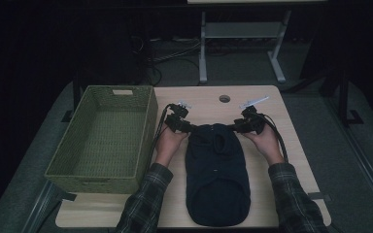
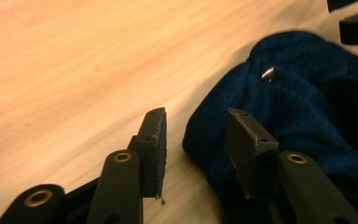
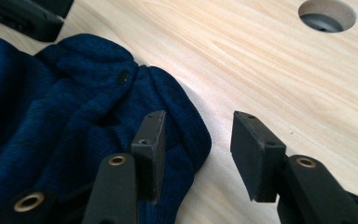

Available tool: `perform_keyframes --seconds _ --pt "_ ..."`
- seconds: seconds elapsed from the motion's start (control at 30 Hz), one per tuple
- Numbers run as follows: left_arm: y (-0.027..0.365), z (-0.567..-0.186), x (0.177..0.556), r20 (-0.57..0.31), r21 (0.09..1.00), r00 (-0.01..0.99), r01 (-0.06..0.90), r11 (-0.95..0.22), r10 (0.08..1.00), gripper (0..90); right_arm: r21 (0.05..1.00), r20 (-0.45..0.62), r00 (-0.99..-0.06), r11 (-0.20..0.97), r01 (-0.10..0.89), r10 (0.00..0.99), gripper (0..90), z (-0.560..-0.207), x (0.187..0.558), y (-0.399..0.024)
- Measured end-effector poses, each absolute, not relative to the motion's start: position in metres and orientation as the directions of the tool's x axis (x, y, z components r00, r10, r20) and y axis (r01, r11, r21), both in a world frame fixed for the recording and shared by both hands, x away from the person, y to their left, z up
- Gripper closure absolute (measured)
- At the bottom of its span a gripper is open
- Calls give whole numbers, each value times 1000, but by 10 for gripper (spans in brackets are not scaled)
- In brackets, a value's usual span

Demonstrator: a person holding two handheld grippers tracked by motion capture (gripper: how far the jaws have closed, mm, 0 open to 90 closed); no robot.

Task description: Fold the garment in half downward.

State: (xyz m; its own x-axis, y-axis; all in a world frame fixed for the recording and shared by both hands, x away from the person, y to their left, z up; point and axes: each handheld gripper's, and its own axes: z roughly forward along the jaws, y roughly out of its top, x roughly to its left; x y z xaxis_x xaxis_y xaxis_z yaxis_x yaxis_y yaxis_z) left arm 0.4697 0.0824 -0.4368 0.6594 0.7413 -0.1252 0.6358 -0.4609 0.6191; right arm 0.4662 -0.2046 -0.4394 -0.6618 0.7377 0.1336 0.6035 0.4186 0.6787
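Your left tool sits at the left top corner of the garment, your right tool at the right top corner. Both are spread, nothing pinched. In the left gripper view the cloth edge lies in the gap, with one jaw over bare wood and the other over the knit, pads clear of it. The right gripper view mirrors this: one jaw over the cloth, the other over bare wood beside the hem.

The garment lies flat on the worktop, lengthwise down its middle, with its near end close to the near edge. There are bare strips to either side, and more bare room beyond the tools, up to the round hole near the far edge. The basket stands at the left, overhanging the worktop's left edge, with its wall just beside your left hand (tight on that side).

Count: one garment, one basket, two tools, one hole.

The high view gives the whole layout, though the garment reads almost black there. The gripper views show it as dark blue knit. The left one shows a small shiny piece on the cloth, the right one a dark button and the hole close up.
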Motion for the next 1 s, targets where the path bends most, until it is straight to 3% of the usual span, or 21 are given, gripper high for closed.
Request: perform_keyframes --seconds 0.23,0.47,0.8,1.0 --pt "78 -452 473 -122 580 657 655 -484 744 565 674 144 -647 404 618 749 555 -449 473 -201" --pt "79 -456 474 -141 583 669 652 -485 730 576 621 130 -669 465 630 732 580 -462 474 -193" --pt "80 -457 473 -167 584 698 639 -501 696 803 617 159 -675 461 638 720 797 -464 473 -191" --pt "78 -454 471 -135 572 688 641 -511 713 826 609 125 -677 483 629 725 818 -462 472 -187"
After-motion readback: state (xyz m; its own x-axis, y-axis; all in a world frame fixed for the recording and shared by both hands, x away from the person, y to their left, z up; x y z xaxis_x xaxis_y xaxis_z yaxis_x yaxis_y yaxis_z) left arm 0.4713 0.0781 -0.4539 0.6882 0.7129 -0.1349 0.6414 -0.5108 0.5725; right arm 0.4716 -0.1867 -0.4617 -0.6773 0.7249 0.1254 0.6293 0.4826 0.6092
